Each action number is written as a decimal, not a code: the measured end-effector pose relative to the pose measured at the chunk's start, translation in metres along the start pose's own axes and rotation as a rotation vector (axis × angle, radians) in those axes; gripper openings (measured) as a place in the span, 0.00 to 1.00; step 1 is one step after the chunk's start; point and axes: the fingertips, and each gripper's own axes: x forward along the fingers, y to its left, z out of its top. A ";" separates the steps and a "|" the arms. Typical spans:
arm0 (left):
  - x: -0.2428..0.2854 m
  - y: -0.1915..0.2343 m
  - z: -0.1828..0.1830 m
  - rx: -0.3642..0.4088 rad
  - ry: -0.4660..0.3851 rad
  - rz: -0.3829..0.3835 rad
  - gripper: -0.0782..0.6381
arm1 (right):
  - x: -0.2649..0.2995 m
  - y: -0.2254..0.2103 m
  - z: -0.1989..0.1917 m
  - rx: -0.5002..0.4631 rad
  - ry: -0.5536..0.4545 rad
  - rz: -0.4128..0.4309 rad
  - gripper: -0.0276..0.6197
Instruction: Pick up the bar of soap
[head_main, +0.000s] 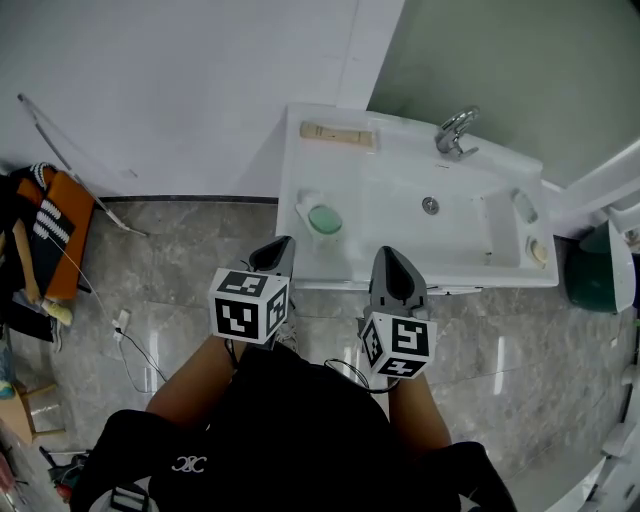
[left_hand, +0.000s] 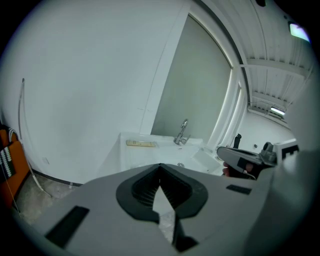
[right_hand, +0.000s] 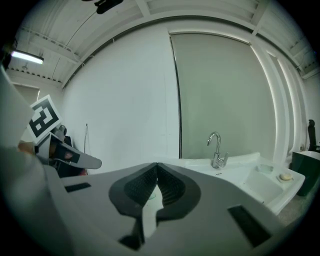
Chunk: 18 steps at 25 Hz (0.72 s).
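A round, pale green bar of soap lies flat in a shallow, pale dish on the rim of the white sink, at its front left corner just inside the front edge. It is whole and smooth-topped, its face turned up, with nothing touching it from above. A smaller cream oval piece, too small to tell whether it is soap as well, rests near the front right corner.
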 end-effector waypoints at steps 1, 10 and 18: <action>0.003 0.003 0.001 -0.007 0.008 -0.009 0.12 | 0.006 0.002 0.001 -0.008 0.006 -0.001 0.05; 0.029 0.027 -0.008 -0.064 0.103 -0.096 0.12 | 0.048 0.004 0.008 -0.029 0.044 -0.043 0.05; 0.049 0.033 -0.005 -0.062 0.134 -0.140 0.12 | 0.073 0.002 0.011 -0.043 0.065 -0.068 0.05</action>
